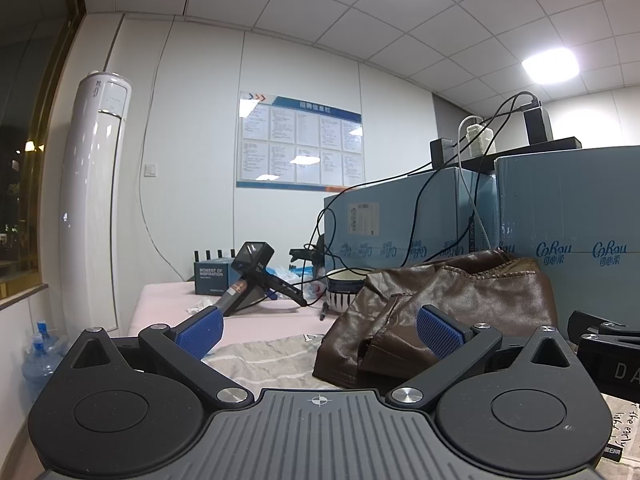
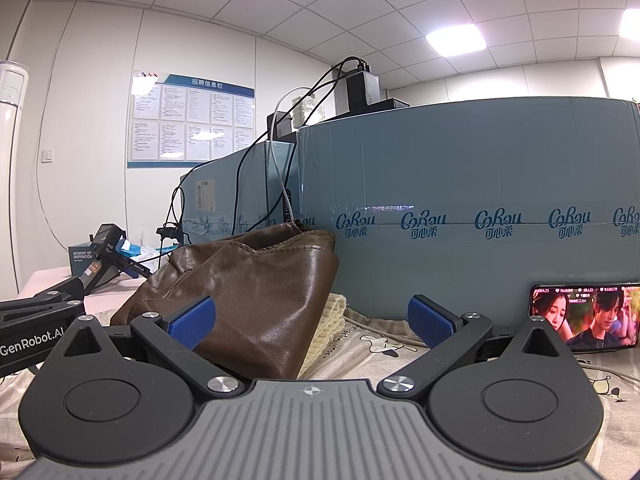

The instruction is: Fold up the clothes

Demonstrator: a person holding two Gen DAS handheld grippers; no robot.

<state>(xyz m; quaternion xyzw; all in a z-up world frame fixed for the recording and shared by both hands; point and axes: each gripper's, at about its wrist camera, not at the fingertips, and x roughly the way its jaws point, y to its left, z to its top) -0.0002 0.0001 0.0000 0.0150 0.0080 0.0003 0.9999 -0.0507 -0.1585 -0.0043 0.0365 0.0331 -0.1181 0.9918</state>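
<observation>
I hold both grippers level: left gripper (image 1: 320, 330) and right gripper (image 2: 311, 322), jaws fully spread, empty. Brown leather garment (image 2: 256, 300) heaped ahead against the blue boxes (image 2: 460, 216) at the table's back edge.

The brown garment (image 2: 256, 292) looks like leather or imitation leather: smooth, with a soft sheen and fine creases, stitched along its edges. Beside it lies a cream knitted cloth (image 2: 330, 320), ribbed and matt. Under both is a printed cotton-like sheet (image 2: 372, 364), matt and slightly rumpled. The left gripper (image 1: 320, 332) and right gripper (image 2: 312, 320) are matt black plastic with bright metal pivot screws; their fingers (image 1: 200, 330) carry blue pads with a fine grid texture. The blue boxes (image 2: 460, 184) are dull cardboard, sealed with glossy printed tape. The phone (image 2: 584, 316) has a shiny glass screen. The tall air conditioner (image 1: 94, 200) is glossy white plastic.
</observation>
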